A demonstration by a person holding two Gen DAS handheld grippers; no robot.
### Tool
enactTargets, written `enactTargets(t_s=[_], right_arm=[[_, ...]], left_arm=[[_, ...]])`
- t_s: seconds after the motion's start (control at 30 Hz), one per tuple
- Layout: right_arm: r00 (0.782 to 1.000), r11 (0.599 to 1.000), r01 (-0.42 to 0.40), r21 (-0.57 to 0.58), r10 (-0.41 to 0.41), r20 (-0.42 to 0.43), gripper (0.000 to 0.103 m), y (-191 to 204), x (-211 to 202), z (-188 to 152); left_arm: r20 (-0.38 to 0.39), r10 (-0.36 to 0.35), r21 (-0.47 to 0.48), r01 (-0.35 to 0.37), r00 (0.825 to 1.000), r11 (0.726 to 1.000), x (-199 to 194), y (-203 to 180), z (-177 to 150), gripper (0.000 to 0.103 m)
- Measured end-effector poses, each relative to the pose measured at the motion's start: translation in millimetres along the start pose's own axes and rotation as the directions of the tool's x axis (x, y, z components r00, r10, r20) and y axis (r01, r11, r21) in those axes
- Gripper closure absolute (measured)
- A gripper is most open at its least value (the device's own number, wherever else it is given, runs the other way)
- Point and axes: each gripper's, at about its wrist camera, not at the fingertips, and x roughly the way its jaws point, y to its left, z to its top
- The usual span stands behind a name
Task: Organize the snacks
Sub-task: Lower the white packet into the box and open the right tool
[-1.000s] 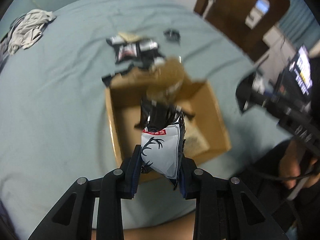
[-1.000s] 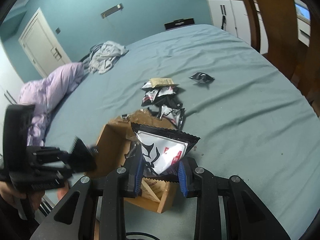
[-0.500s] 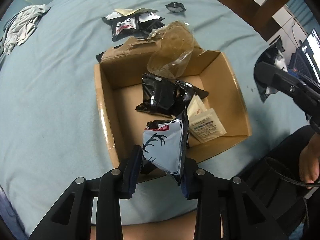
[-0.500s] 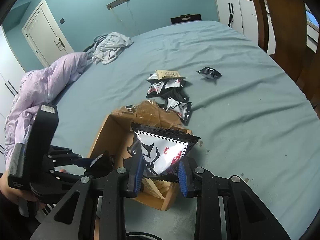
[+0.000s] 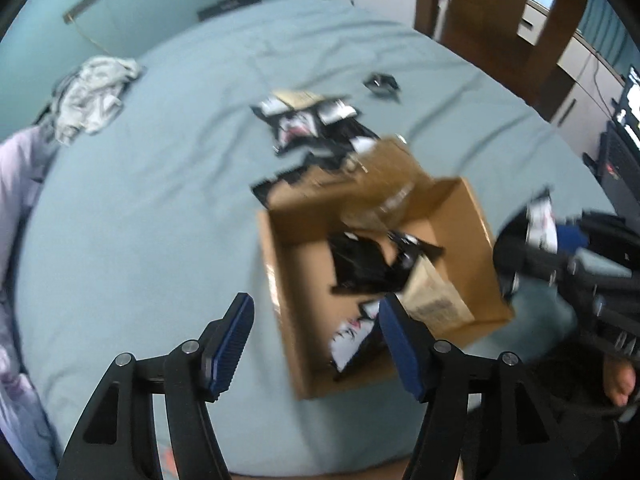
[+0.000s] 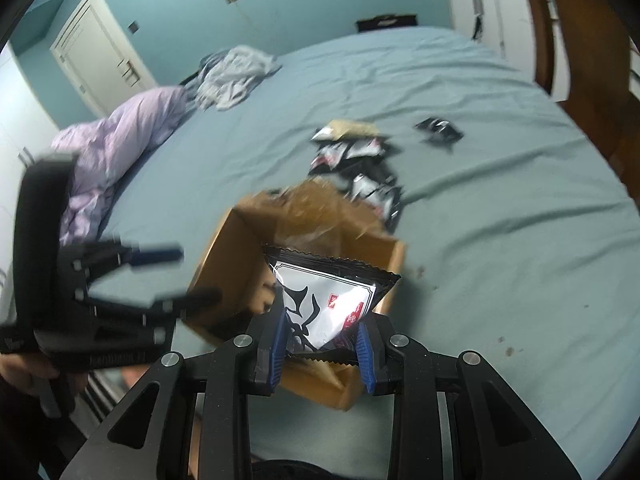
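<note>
The left wrist fisheye looks steeply down, close over the open brown cardboard box (image 5: 460,216) on the blue-grey bedsheet (image 5: 140,220). The right wrist fisheye faces the same box (image 6: 236,248) from its other side, tilted less steeply, taking in the teal wall (image 6: 180,8). Both share the box and the loose dark snack packets (image 5: 308,124) beyond.

Matt cardboard box (image 5: 472,216), glossy foil snack packs (image 5: 368,264)

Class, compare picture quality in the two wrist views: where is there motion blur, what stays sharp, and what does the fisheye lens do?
Left wrist view: the cardboard box and loose snack packets smear with motion blur, while the open left gripper stays crisp. Right wrist view: the right gripper and its clamped snack packet are sharp, the left gripper blurs, and the bed edge bows in both, with dark corners.
</note>
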Motion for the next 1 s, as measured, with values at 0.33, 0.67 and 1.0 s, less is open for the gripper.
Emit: enactTargets(t_s=[0.33,0.67,1.0], right_arm=[[0.994,0.997,0.002,-0.079,-0.011,-0.112,0.074,15.0,21.7,2.0],[0.995,0.998,-0.024,-0.059,0.018,-0.1,0.072,17.3,21.1,2.6],[0.996,0.991,0.051,0.125,-0.06,0.066,0.033,-9.3,-9.3,3.0]], left_arm=[[0.021,0.023,-0.028,-0.023,1.0,0.999,-2.2,7.7,1.1,0.033],[0.034,0.056,-0.015,-0.055,0.998,0.998,-3.4,4.9,0.7,0.031],[0.047,0.071,-0.007,-0.071,0.996,0.997,-5.0,3.4,1.2,0.027]])
